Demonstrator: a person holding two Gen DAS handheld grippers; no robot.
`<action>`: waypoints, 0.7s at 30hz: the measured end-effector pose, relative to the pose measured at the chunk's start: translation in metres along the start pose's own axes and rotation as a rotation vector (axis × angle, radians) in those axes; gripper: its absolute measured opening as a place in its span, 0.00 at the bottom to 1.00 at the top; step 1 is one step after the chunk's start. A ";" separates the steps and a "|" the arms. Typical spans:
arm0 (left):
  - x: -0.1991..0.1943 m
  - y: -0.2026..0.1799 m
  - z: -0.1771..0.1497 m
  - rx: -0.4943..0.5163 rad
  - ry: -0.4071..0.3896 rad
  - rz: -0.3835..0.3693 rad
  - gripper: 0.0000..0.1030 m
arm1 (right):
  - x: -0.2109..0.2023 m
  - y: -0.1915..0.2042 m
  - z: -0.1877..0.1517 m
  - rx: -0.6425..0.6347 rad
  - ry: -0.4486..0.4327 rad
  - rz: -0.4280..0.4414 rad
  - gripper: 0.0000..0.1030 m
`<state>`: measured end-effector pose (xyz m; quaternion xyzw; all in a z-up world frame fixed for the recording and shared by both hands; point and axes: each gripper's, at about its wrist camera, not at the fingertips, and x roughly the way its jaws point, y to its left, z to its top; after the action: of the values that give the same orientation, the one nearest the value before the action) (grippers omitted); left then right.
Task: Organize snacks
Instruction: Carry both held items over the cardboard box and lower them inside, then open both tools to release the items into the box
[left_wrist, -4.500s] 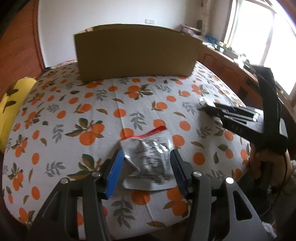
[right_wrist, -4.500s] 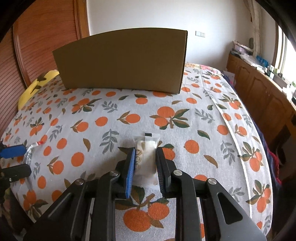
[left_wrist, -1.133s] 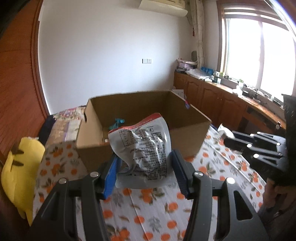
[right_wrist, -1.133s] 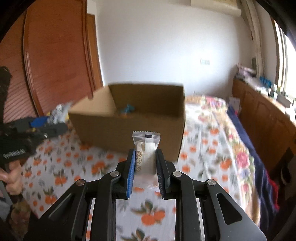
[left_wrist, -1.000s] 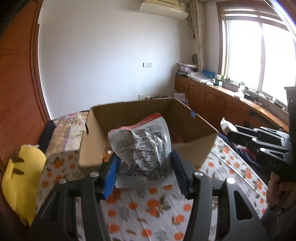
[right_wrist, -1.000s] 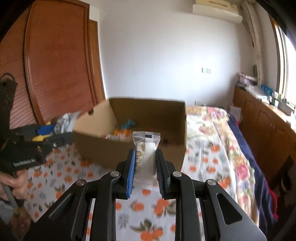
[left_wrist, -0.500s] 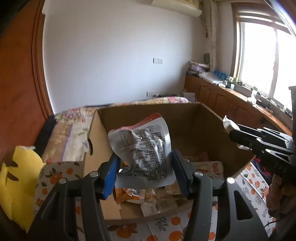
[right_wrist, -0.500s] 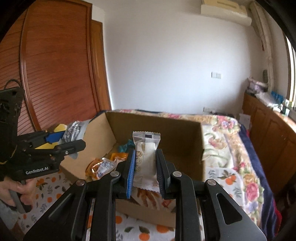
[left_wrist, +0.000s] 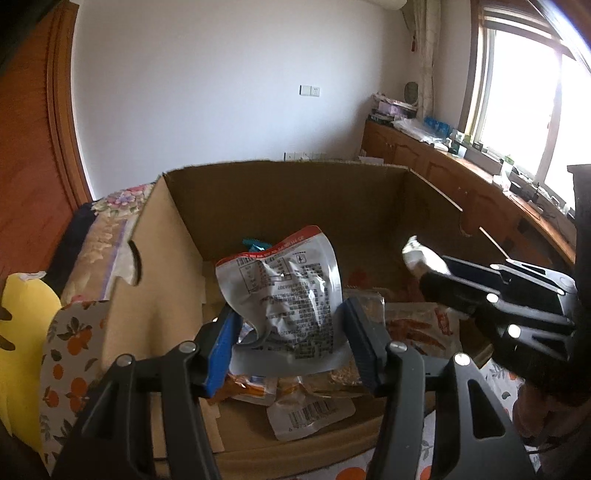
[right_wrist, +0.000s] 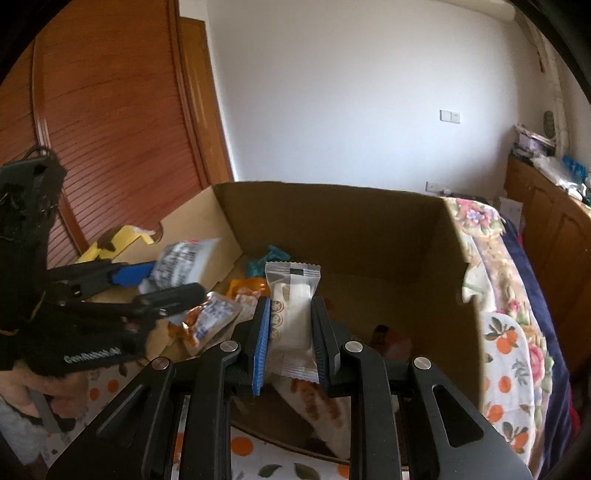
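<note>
My left gripper (left_wrist: 291, 339) is shut on a silver snack pouch (left_wrist: 284, 291) with a red top edge and holds it above the open cardboard box (left_wrist: 280, 192). My right gripper (right_wrist: 291, 339) is shut on a small white snack packet (right_wrist: 293, 314), also above the box (right_wrist: 332, 218). Several snack packs (left_wrist: 306, 413) lie on the box floor. The right gripper also shows at the right of the left wrist view (left_wrist: 436, 273), and the left gripper at the left of the right wrist view (right_wrist: 166, 280).
The box stands on an orange-print tablecloth (right_wrist: 506, 347). A yellow object (left_wrist: 22, 347) lies left of the box. A wooden sliding door (right_wrist: 110, 118) is at the left and wooden cabinets (left_wrist: 461, 177) under a window at the right.
Both grippers have moved forward with their snacks from the table to above the box opening. The box interior now fills both views.
</note>
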<state>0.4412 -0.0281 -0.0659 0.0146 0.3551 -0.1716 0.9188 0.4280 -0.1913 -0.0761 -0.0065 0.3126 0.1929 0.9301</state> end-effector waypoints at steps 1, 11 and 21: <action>0.002 -0.001 -0.001 -0.001 0.005 0.001 0.54 | 0.002 0.002 0.000 -0.006 0.006 0.001 0.19; 0.006 0.002 0.001 -0.023 0.039 0.000 0.58 | 0.019 0.003 0.000 0.000 0.068 -0.015 0.31; -0.006 -0.004 0.003 -0.004 0.027 0.027 0.62 | -0.004 0.002 -0.002 0.024 0.051 -0.044 0.42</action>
<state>0.4376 -0.0305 -0.0591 0.0197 0.3676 -0.1582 0.9162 0.4231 -0.1908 -0.0755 -0.0073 0.3380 0.1685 0.9259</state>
